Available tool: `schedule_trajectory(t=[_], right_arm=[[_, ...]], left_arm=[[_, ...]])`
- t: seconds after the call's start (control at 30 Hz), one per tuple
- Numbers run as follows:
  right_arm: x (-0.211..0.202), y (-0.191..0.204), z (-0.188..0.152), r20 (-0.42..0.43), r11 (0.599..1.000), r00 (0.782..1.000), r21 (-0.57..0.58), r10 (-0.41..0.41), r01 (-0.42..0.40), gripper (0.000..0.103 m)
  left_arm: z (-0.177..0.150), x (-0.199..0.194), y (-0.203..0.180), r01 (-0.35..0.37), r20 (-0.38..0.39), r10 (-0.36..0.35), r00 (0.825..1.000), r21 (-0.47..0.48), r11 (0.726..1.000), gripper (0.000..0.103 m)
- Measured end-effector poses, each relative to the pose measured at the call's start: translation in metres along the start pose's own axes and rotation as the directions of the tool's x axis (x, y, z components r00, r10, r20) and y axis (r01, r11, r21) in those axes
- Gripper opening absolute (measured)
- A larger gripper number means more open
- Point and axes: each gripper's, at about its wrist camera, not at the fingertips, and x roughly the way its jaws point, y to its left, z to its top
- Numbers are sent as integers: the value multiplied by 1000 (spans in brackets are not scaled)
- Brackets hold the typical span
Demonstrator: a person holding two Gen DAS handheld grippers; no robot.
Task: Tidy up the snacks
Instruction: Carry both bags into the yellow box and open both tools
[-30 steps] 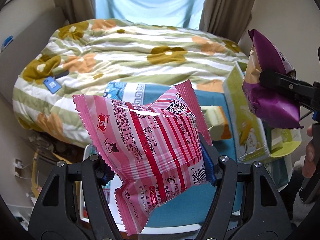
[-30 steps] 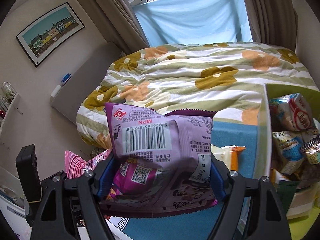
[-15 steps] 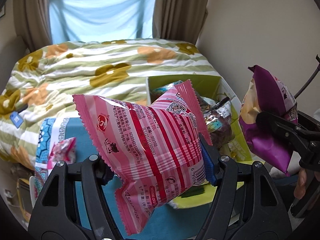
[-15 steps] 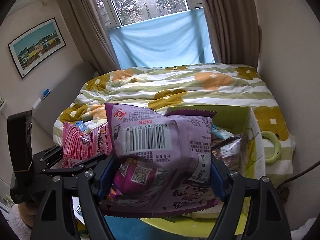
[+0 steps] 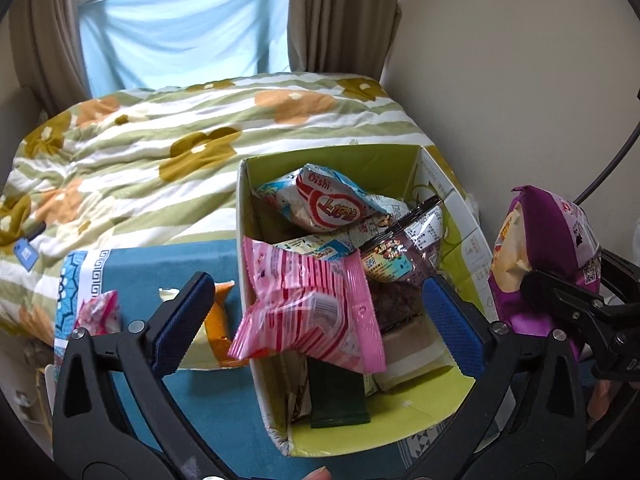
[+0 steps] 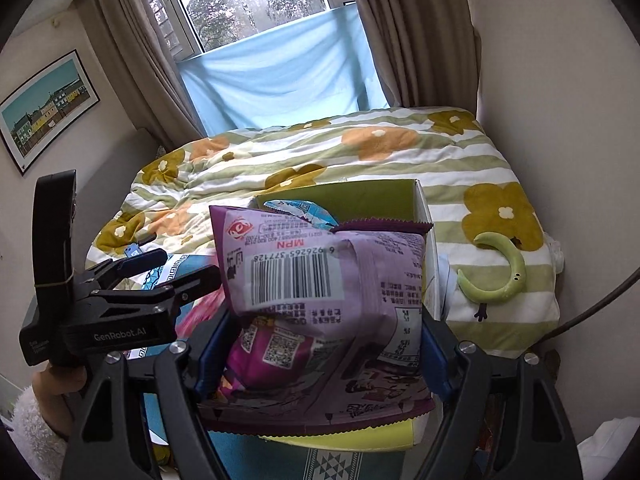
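Over the one box (image 5: 432,428), two packets: left hand-held gripper (image 5: 316,316) opening off pink (image 5: 312,312), right (image 6: 316,360) clamps purple (image 6: 320,300)

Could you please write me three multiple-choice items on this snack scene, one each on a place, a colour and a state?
1. Where is the pink striped packet?
A. at the open top of the green-lined box
B. on the flowered quilt
C. on the window sill

2. What colour is the packet in the right gripper?
A. yellow
B. purple
C. white

3. How does the left gripper stand?
A. clamped on the pink packet
B. jaws opening, pads clear of the packet
C. closed on nothing

Answers: 1 A, it lies over the box's near wall. 2 B, purple wrapper with a barcode. 3 B, both blue pads stand apart from the packet.
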Motion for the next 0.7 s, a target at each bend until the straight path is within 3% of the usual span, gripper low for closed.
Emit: schedule_trajectory(t=[0.27, 0.43, 0.57, 0.6, 0.63, 0.7], right_arm=[[10, 5, -10, -28, 998, 998, -25, -52, 51, 76], [20, 5, -10, -57, 996, 995, -49, -78, 76, 76], [24, 7, -13, -63, 997, 996, -31, -65, 64, 78], [25, 9, -14, -60, 998, 996, -32, -61, 60, 85], [26, 10, -16, -57, 998, 997, -38, -60, 58, 99], [25, 13, -19, -42, 997, 998, -49, -57, 55, 103]], left_arm=[[-13, -16, 18, -55, 20, 56, 998, -45, 997, 103], [-12, -25, 27, -53, 34, 55, 998, -56, 997, 103], [-15, -32, 32, -68, 49, 71, 996, -63, 996, 103], [-16, -34, 34, -69, 47, 72, 996, -67, 995, 103], [-18, -35, 35, -72, 47, 75, 996, -68, 995, 103], [-21, -37, 34, -86, 46, 89, 995, -66, 994, 103]])
